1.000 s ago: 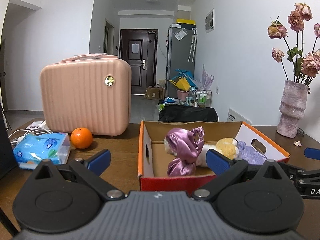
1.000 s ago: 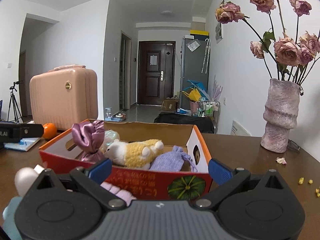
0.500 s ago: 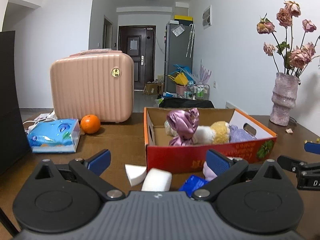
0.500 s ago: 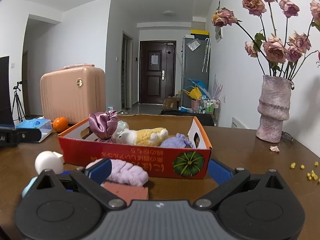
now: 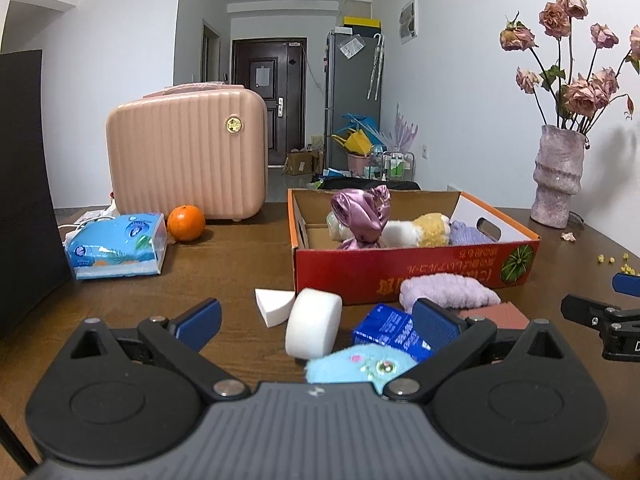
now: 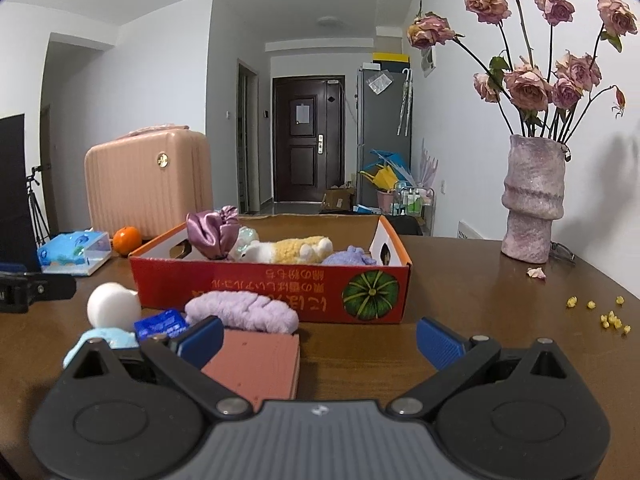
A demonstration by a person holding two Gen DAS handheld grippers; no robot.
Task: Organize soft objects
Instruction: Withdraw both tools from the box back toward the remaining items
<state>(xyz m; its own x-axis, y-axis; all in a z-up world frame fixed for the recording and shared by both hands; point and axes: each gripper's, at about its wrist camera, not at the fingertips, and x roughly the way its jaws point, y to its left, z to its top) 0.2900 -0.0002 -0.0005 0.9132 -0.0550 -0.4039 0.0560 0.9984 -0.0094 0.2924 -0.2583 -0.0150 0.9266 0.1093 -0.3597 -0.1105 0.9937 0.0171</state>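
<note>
A red cardboard box (image 5: 412, 266) (image 6: 280, 284) on the brown table holds a pink satin bonnet (image 5: 362, 210) (image 6: 212, 228), a yellow-and-white plush (image 5: 420, 230) (image 6: 286, 250) and a lilac cloth (image 6: 348, 258). In front of the box lie a lilac fuzzy headband (image 5: 448, 290) (image 6: 242, 310), a white round sponge (image 5: 314, 322) (image 6: 112, 304), a white wedge sponge (image 5: 274, 306), a blue packet (image 5: 390, 330) (image 6: 160, 322), a light blue plush (image 5: 360, 366) (image 6: 102, 340) and a pink flat pad (image 6: 256, 364). My left gripper (image 5: 316, 322) is open above the sponge and plush. My right gripper (image 6: 320, 340) is open, over the pad.
A pink suitcase (image 5: 188, 152), an orange (image 5: 186, 222) and a blue tissue pack (image 5: 116, 246) stand at the left. A black panel (image 5: 24, 184) rises at the far left. A vase of dried roses (image 6: 534, 204) stands right, with yellow crumbs (image 6: 612, 318) nearby.
Both grippers have pulled back from the box toward the near table edge, bringing the loose soft items in front of the box into view. Both stayed open.
</note>
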